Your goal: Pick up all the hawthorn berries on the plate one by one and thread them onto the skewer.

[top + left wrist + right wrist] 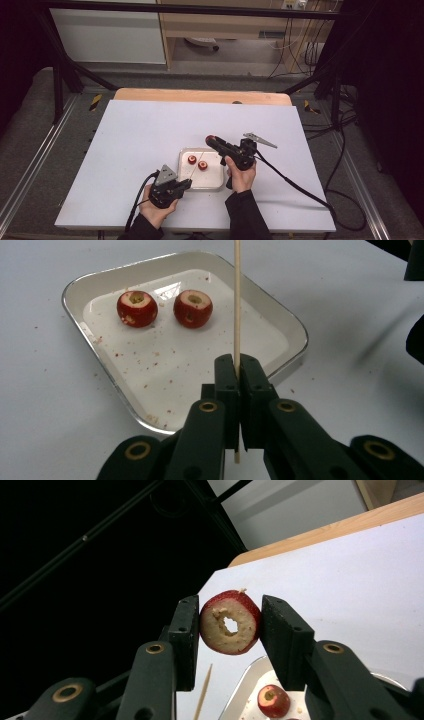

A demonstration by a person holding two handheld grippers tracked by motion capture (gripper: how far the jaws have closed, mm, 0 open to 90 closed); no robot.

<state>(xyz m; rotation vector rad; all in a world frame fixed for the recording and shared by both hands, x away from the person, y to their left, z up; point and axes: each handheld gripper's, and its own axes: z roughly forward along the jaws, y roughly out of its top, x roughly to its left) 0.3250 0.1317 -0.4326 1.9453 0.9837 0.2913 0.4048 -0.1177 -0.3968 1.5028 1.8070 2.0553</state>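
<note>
Right now the left gripper (236, 371) has its two black jaws pressed tight together on a thin wooden skewer (237, 300). In the left gripper view the stick runs straight away from the jaws and passes over the white tray (90, 340), and a short bit of it pokes out behind the jaws. In the high view this gripper (186, 184) sits at the near left corner of the tray (216, 185), held by the person's left hand (159, 207). The right gripper (230, 625) is pinching a small red fruit (230, 622), one jaw on each side. The fruit has a hole going all the way through its middle, and its pale cut face looks at the camera. In the high view the right gripper (210, 140) is lifted up above the far edge of the tray, with the red fruit (209, 138) at its tip, and the right hand (241, 175) holds it from below. Two more red fruits (137, 308) with the middles cut out sit side by side in the tray, close but not touching. Little red and pale crumbs lie all over the tray floor and on the white counter (135, 150) around it. A black cable (295, 185) trails from the right gripper across the counter to the right.
</note>
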